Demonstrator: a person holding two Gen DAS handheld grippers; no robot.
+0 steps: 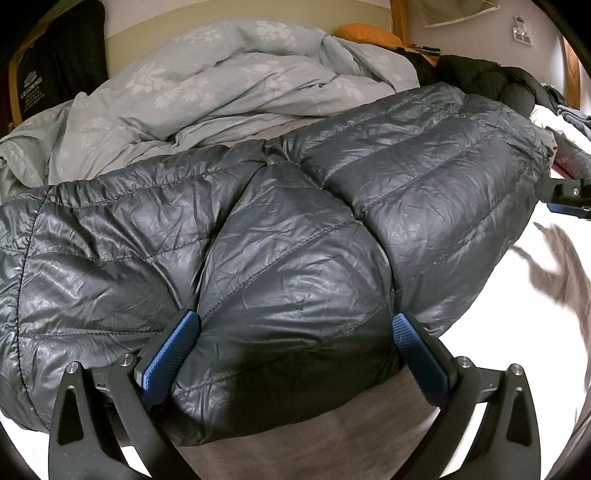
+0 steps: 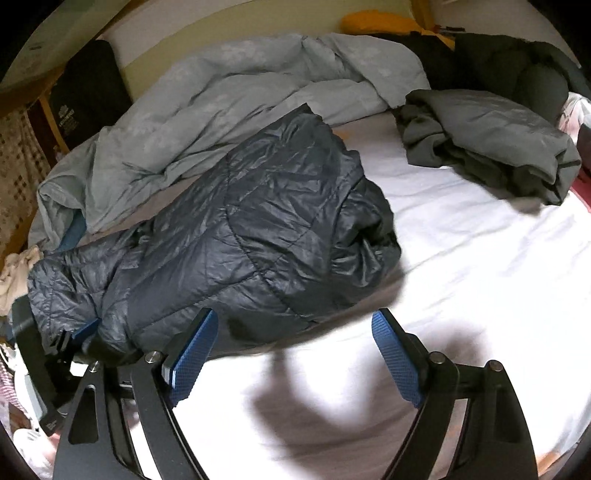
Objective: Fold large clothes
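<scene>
A dark grey quilted puffer jacket [image 1: 295,236] lies bunched and partly folded on the white bed sheet [image 2: 480,258]; it also shows in the right wrist view [image 2: 258,236]. My left gripper [image 1: 295,332] is wide open, its blue pads on either side of a puffy fold of the jacket, pressed against it. My right gripper [image 2: 291,332] is open and empty, hovering over the bare sheet just right of the jacket. It shows at the right edge of the left wrist view [image 1: 569,199]. The left gripper shows at the left of the right wrist view [image 2: 74,339].
A crumpled pale green floral duvet [image 1: 221,85] lies behind the jacket. A grey garment [image 2: 487,140] lies at the back right, with dark clothes [image 2: 517,62] and an orange item [image 2: 380,22] beyond. A black bag [image 1: 55,55] stands by the headboard.
</scene>
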